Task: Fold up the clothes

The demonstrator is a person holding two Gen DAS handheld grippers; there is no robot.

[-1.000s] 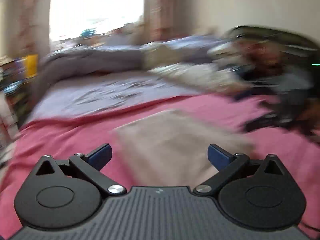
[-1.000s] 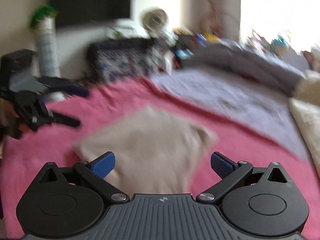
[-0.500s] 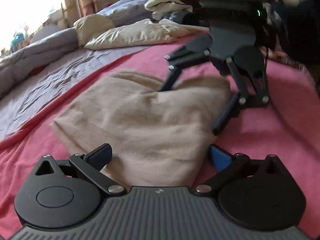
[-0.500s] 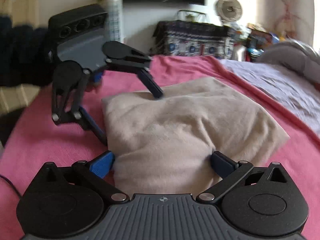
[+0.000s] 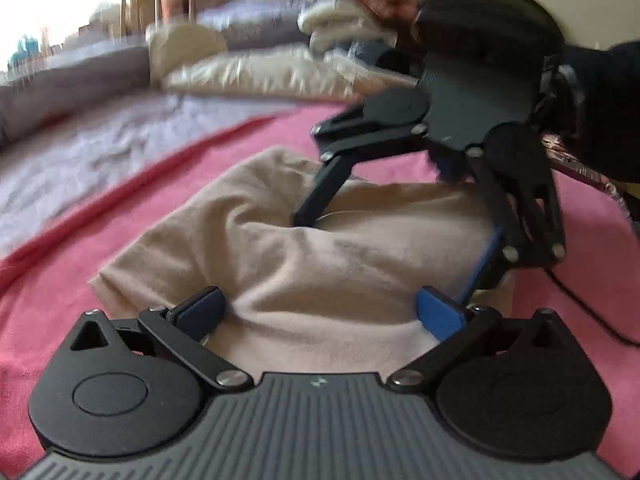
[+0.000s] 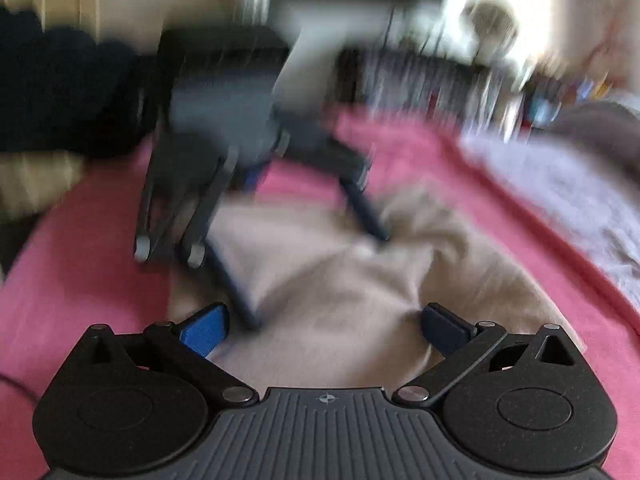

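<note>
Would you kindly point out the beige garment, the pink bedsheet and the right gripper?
beige garment (image 5: pixel 320 256), left wrist view, its wrinkled middle.
pink bedsheet (image 5: pixel 52 312), left wrist view, bare stretch beside the garment.
right gripper (image 5: pixel 390 258), left wrist view, midway between its fingertips.

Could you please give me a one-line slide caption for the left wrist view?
Both open grippers, left gripper and right gripper, press down on a folded beige garment lying on a pink bedsheet.

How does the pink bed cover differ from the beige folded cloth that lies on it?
The pink bed cover is spread wide and mostly flat, while the beige folded cloth is a small, thick bundle with creases. The cover lies bare of any tool, but the left gripper and the right gripper, both with jaws open, press on the cloth. Both are soft fabric.
</note>
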